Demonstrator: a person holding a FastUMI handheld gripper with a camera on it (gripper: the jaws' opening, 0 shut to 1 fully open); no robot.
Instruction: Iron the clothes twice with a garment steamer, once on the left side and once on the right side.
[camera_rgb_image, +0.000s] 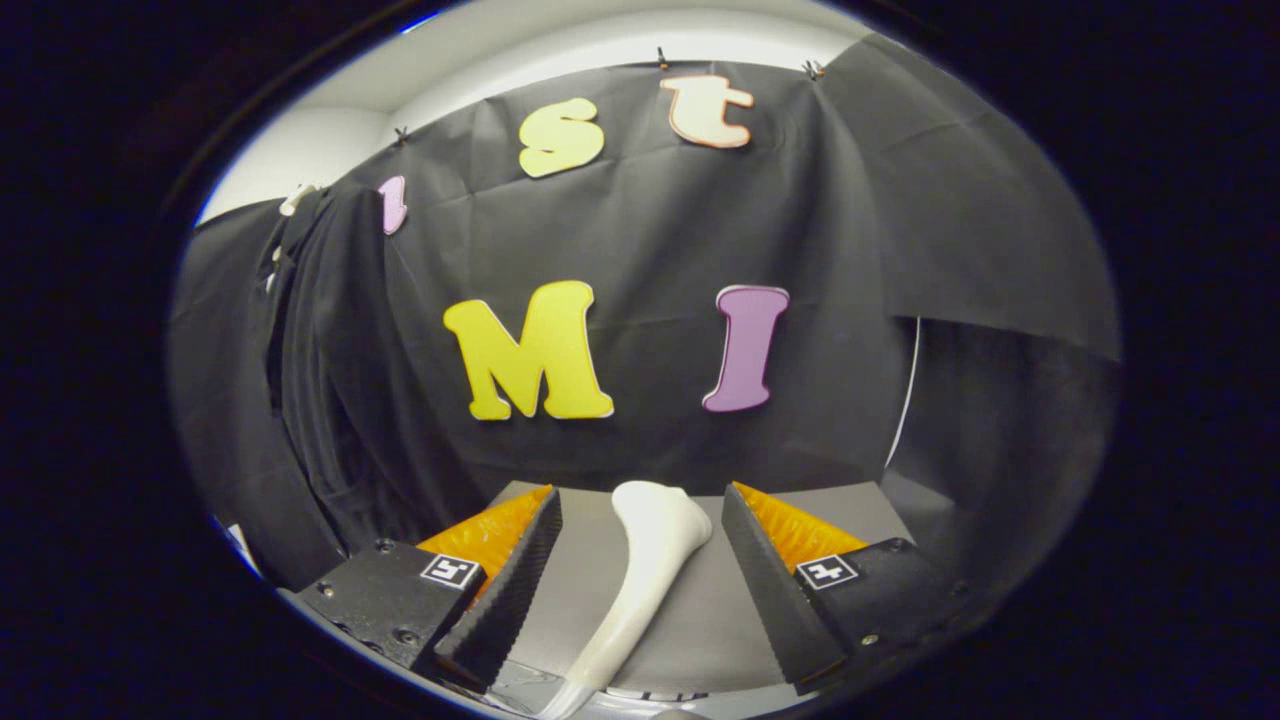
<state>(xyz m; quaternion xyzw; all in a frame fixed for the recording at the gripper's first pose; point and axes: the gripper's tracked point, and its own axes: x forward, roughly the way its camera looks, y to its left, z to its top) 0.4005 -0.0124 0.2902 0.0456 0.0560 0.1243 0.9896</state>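
Note:
A white garment steamer (640, 570) lies on the grey table (720, 610), its wide head pointing away toward the booth wall and its handle running back toward me. My gripper (640, 515) is open, and the steamer lies in the gap between the two fingers with room on each side; neither finger touches it. A dark garment (320, 380) hangs on a hanger to the left, beyond the left finger, against the black cloth.
The black cloth wall (850, 250) stands just behind the table's far edge. A thin white cable (908, 390) runs down the wall beyond the right finger. White ceiling shows above the cloth.

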